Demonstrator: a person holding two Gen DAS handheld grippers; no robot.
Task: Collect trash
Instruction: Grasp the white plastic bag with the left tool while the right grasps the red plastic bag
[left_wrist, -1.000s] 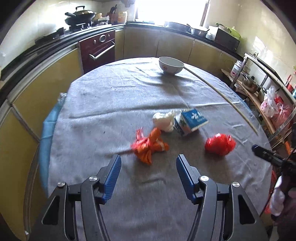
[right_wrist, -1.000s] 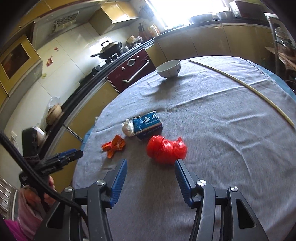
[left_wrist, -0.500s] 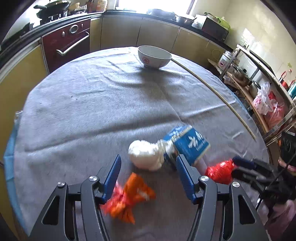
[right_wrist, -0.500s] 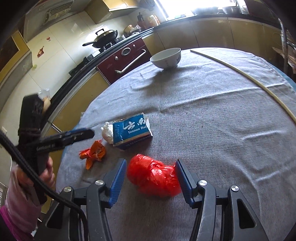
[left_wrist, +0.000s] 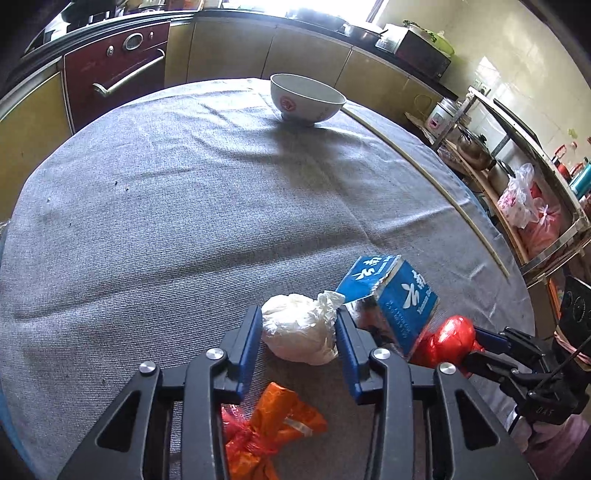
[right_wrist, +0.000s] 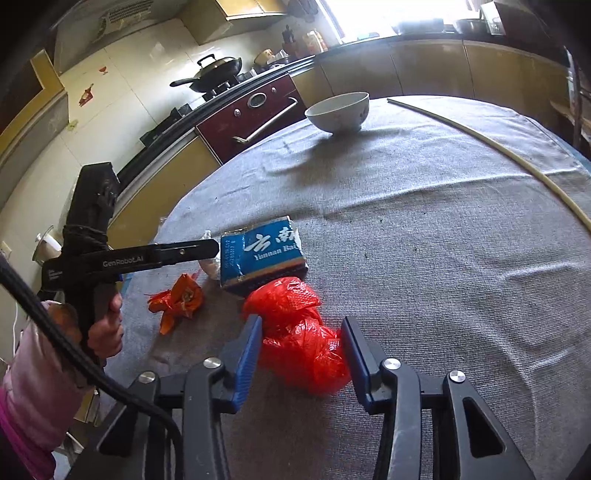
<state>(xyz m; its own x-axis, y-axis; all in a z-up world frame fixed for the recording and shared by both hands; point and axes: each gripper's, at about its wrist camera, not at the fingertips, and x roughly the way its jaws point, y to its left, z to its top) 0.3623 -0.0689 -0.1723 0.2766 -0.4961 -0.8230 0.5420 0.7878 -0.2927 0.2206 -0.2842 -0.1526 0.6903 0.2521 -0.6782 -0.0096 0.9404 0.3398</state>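
On the grey tablecloth (left_wrist: 166, 221) lies a crumpled white plastic wad (left_wrist: 299, 332). My left gripper (left_wrist: 297, 325) is closing on it, and both blue pads touch its sides. A torn blue carton (left_wrist: 391, 299) leans against the wad on the right. An orange wrapper (left_wrist: 273, 417) lies under the left gripper's fingers. My right gripper (right_wrist: 301, 339) is closing on a red plastic bag (right_wrist: 295, 332), which fills the gap between its pads. In the right wrist view, the left gripper's fingertips (right_wrist: 210, 251) reach up to the carton (right_wrist: 262, 254).
A white bowl (left_wrist: 306, 98) stands at the far side of the round table. A long thin stick (left_wrist: 424, 173) lies along the right edge. Beyond that edge is a metal rack (left_wrist: 554, 236) with pots and plastic bags. A dark red oven (left_wrist: 114, 74) and yellow cabinets are behind.
Both grippers moved forward and down over the trash. The left jaws narrowed around the white wad and the right jaws around the red bag. The carton now tilts up against the wad.
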